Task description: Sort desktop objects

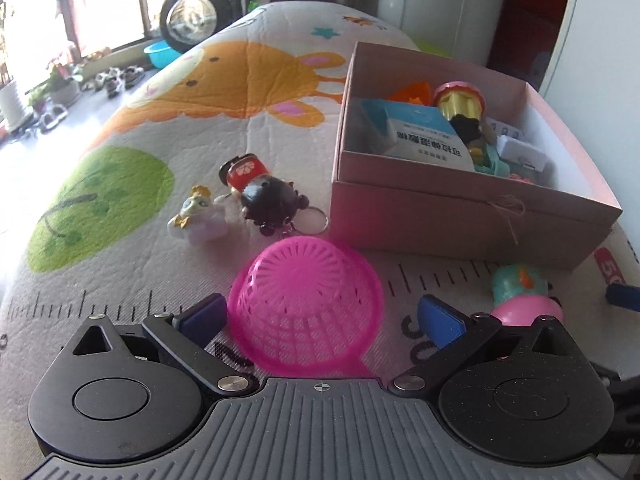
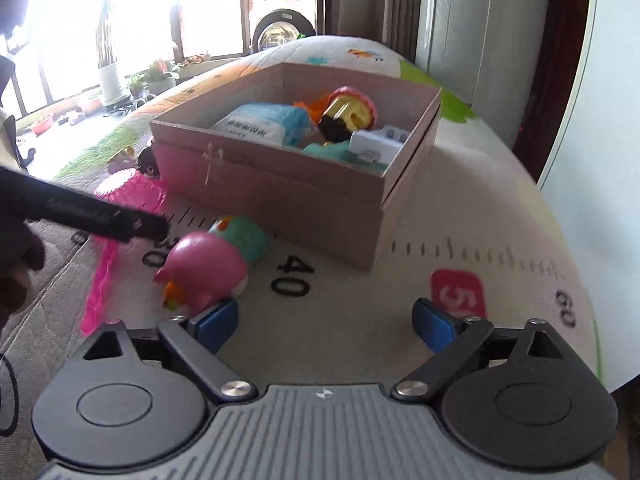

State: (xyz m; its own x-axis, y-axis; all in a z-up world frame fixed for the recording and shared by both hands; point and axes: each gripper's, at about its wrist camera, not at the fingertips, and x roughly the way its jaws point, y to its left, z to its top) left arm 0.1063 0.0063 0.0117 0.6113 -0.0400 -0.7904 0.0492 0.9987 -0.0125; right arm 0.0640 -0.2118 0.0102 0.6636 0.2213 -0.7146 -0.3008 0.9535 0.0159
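On mat, pink strainer (image 1: 306,304) bowl-up, handle twd left gripper (image 1: 320,320)

We see a translucent magenta plastic lattice basket (image 1: 306,308), a pale pink cardboard box (image 1: 460,216), and a pink-and-teal rounded toy figure (image 2: 212,268). The quilted white mat (image 1: 248,132) carries an orange giraffe, green patch and black ruler marks.

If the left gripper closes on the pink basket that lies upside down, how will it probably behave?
The pink basket is thin open mesh, so it is probably very light and may flex or dent between the left gripper jaws. Its domed, rounded wall could let it slip upward or pop out when squeezed. On the quilted mat it should slide little.
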